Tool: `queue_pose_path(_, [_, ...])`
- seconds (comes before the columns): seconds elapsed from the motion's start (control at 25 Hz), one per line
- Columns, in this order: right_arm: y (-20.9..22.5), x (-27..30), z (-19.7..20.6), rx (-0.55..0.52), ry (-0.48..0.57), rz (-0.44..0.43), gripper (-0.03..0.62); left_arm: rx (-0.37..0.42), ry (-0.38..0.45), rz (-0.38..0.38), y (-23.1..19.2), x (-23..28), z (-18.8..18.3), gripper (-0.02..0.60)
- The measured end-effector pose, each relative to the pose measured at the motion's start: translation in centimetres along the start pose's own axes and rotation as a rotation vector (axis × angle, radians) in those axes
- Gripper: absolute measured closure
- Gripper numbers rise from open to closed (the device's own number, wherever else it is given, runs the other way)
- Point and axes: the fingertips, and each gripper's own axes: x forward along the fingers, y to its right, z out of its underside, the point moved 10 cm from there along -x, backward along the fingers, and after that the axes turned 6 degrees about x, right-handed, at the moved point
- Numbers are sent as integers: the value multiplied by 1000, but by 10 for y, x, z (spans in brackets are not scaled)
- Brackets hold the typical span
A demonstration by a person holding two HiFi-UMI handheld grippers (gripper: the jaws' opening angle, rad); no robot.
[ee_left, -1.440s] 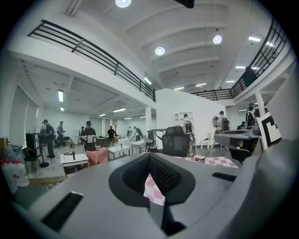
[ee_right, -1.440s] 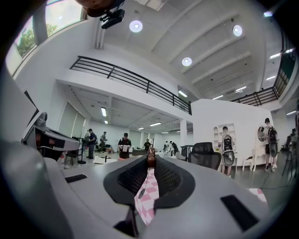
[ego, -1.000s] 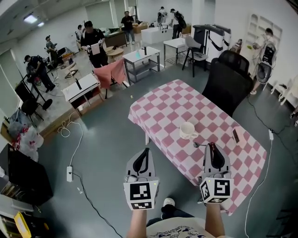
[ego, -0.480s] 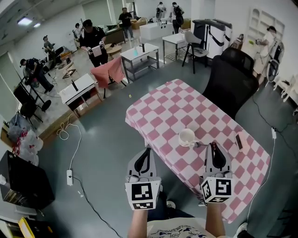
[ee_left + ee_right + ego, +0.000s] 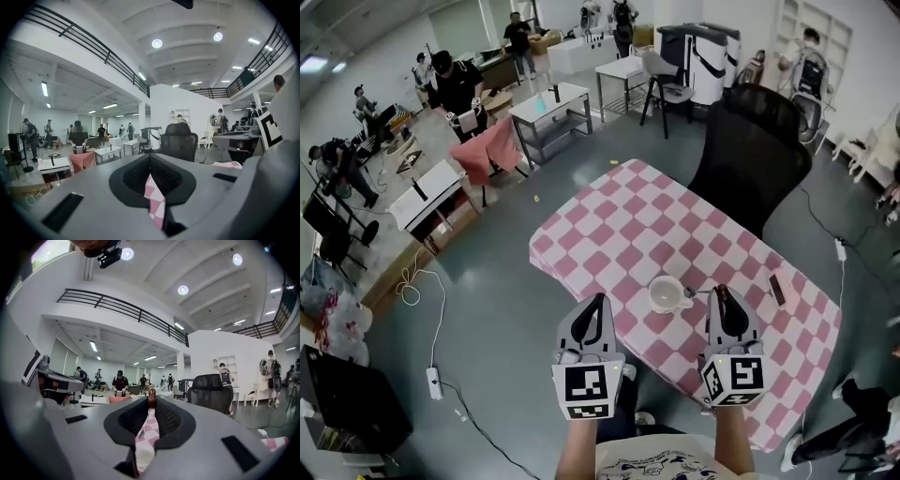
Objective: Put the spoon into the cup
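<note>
Two grippers sit low in the head view, side by side. The right gripper has its jaws drawn almost together, pinching a small reddish-brown piece at their very tips. This looks like the handle end of the spoon. In the head view the right gripper lies at lower right over the table, and a thin grey part of the spoon sticks out to the left of its tips. That part ends just beside the white cup and is not inside it. The cup stands upright on the pink-and-white checked cloth, between the two grippers' tips and nearer the right one.

The left gripper has its jaws closed tip to tip with nothing caught in them; only a sliver of checked cloth shows through the gap lower down. In the head view the left gripper is at lower centre, at the table's near edge, well apart from the cup.

Beyond the table, a black office chair stands at upper right. Several people stand among small tables at upper left.
</note>
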Motion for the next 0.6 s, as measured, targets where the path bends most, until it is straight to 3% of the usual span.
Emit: queue_pose_path(0.6, [16, 103, 30, 46, -119, 108, 541, 20, -69, 215, -43, 146, 17, 568])
